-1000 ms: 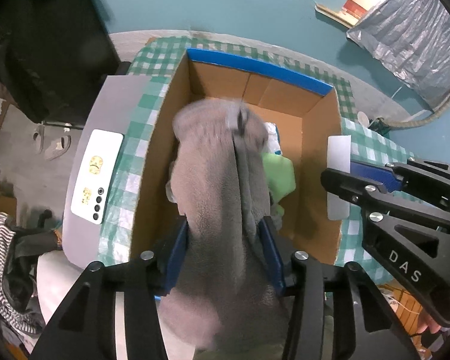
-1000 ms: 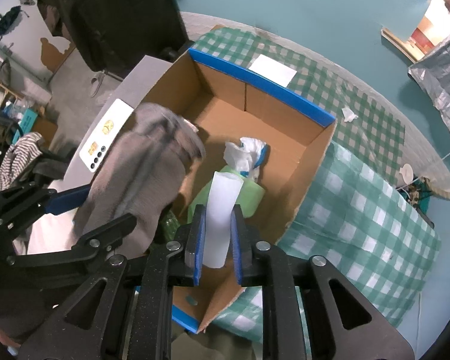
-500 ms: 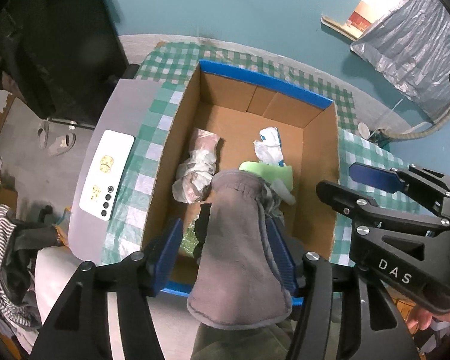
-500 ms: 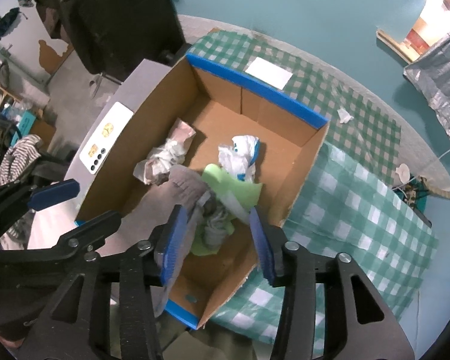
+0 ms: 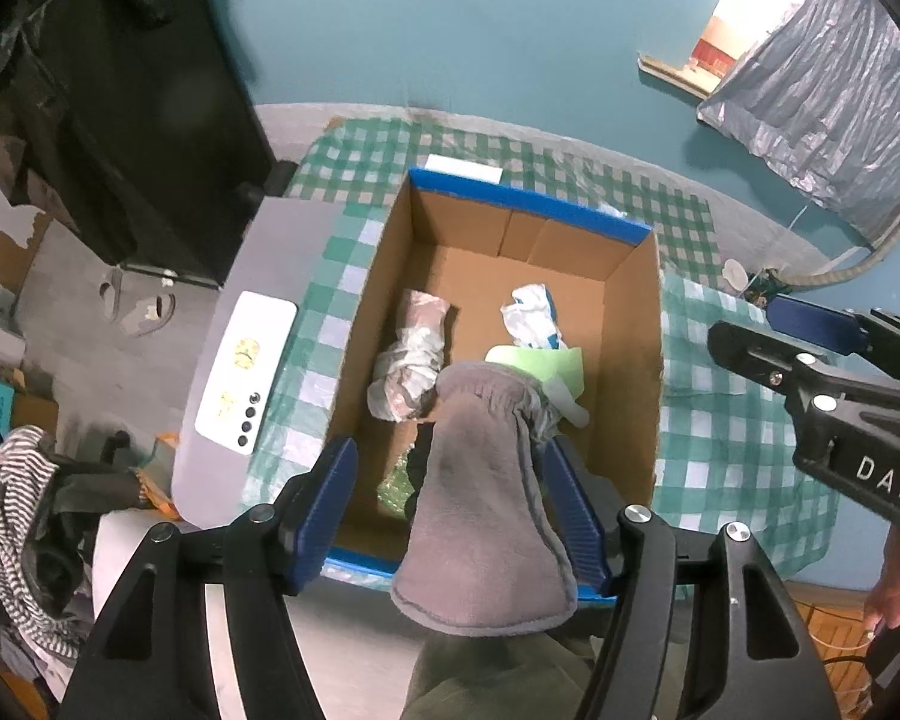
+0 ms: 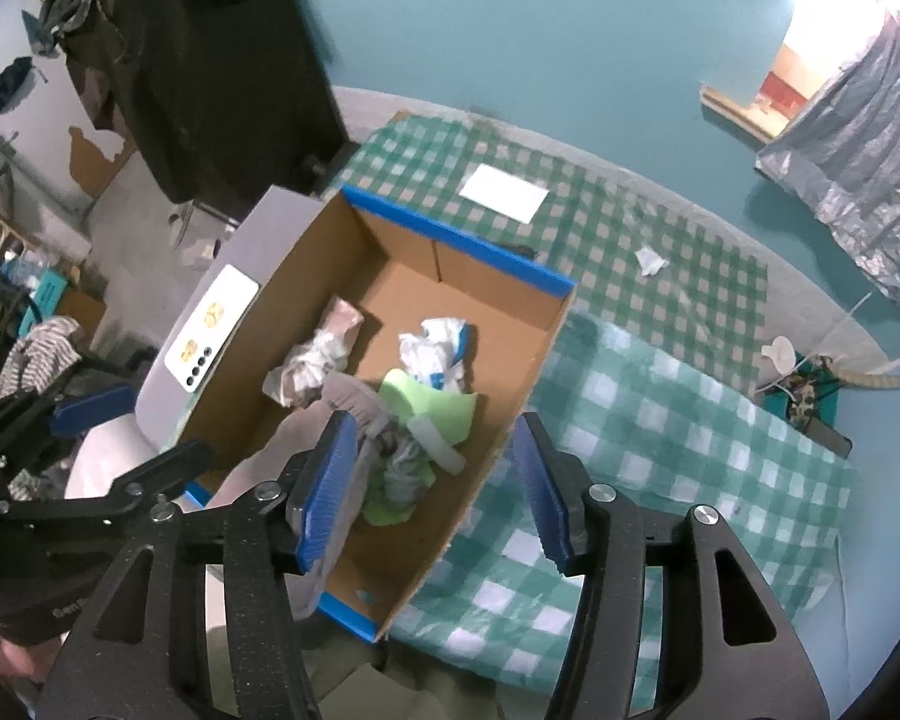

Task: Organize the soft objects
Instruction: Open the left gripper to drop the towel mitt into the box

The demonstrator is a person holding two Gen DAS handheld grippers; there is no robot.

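- Left claw (image 5: 450, 516): jaws opening; the grey cloth (image 5: 480, 516) lies between them, draped over the box's near rim, pads not pressing it by the look of it; one end hangs outside, the other rests inside.
- Right claw (image 6: 432, 480): jaws opening, nothing between them; it hangs above the box's near right corner.
- Box (image 6: 528, 372) on the checked counter (image 6: 660, 420): holds a green piece (image 6: 432, 408) with a white tube (image 6: 435, 447) on it, a crumpled white-and-blue wad (image 6: 438, 351) and a pale wrapped bundle (image 6: 318, 354).
- Beyond the box: a white card (image 6: 504, 193) and a small scrap (image 6: 651, 259) on the counter.
- Judgement: release step in hand; the cloth is only half in; next move calls for pushing its hanging end over the rim, then fetching another soft item.
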